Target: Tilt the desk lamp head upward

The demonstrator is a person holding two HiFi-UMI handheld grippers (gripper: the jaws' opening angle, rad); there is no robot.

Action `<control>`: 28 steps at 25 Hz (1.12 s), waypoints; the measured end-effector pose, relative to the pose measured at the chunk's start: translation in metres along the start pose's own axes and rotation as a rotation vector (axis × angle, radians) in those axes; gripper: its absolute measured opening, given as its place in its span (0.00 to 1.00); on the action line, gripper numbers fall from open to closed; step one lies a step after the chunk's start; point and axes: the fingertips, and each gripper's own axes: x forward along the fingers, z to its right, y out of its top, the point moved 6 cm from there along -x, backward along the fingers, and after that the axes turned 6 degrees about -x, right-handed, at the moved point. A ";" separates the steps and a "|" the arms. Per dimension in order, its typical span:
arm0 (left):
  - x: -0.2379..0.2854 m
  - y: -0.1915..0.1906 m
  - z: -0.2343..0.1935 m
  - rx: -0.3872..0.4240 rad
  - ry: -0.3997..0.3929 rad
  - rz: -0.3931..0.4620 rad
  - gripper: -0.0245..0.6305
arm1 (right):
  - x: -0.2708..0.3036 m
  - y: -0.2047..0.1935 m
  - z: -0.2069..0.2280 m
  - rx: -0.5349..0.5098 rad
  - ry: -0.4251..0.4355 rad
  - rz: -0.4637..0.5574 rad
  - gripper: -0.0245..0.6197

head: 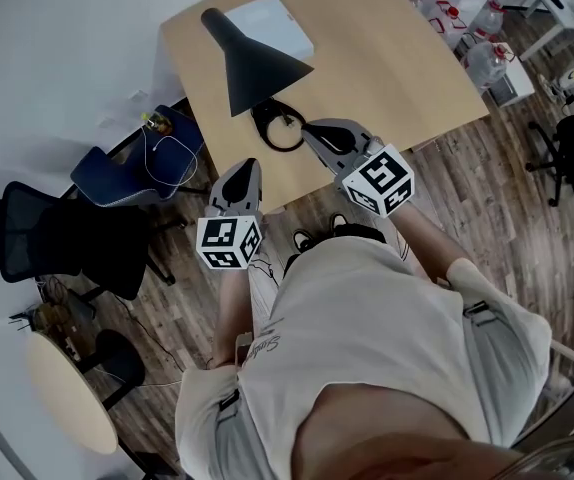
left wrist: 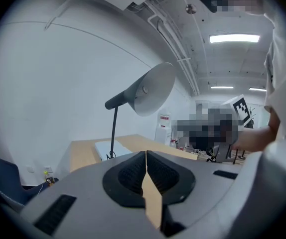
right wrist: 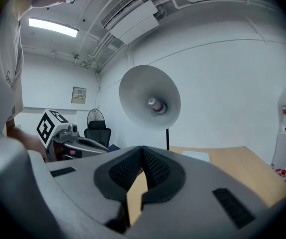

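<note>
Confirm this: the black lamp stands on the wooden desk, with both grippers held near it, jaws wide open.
Wrong on the jaws: the left gripper view shows the left gripper shut and empty, the right gripper view likewise the right gripper. The rest holds.

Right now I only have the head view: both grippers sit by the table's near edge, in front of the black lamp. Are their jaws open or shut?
Observer: The left gripper has its jaws closed together, tips touching, with nothing between them.
Reviewer: And the right one?
Observer: The right gripper is shut and empty too, and it is not touching the lamp head.
Reviewer: Which way does the shade's mouth face?
Observer: In the right gripper view the open mouth faces that gripper. The bulb shows inside the pale interior.
</note>
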 end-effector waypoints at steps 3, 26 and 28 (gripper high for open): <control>-0.002 0.004 0.002 -0.006 0.006 0.017 0.06 | -0.002 -0.007 0.000 -0.006 0.001 -0.009 0.03; -0.013 0.010 0.011 0.000 0.042 0.060 0.06 | -0.006 0.005 -0.002 -0.050 0.011 0.039 0.03; -0.013 0.011 0.012 0.000 0.041 0.062 0.06 | -0.006 0.006 -0.001 -0.055 0.013 0.034 0.03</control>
